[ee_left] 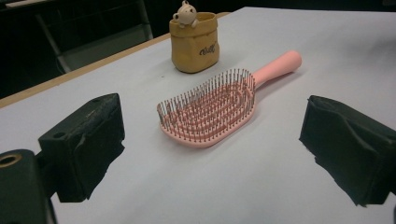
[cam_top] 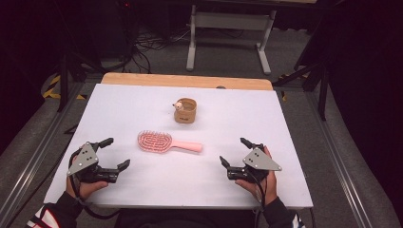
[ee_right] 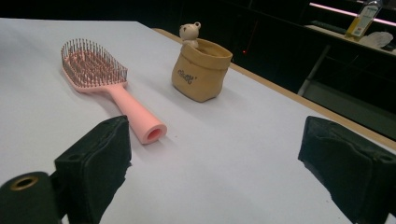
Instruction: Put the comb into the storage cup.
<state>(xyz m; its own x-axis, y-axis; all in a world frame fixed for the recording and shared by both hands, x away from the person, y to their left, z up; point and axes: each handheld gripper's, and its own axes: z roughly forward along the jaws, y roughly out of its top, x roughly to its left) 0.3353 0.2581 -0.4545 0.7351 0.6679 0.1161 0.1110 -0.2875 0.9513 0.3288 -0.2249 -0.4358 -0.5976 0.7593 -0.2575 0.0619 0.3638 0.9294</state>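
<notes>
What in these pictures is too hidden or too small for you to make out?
- Inside of the tan pouch: all three views; its own walls hide the contents below the little bear figure.
- Lettering on the pouch: left and right gripper views, too small and blurred to read.
- Underside of the pink hairbrush: it lies bristles up in every view.
- Bottle: right gripper view, cut off by the top edge; label unreadable.

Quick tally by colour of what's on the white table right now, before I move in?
Pink: 1, the hairbrush, bristles up.
Tan: 1, the pouch, upright, with a small bear figure at its rim.
Total: 2 things on the table.
</notes>
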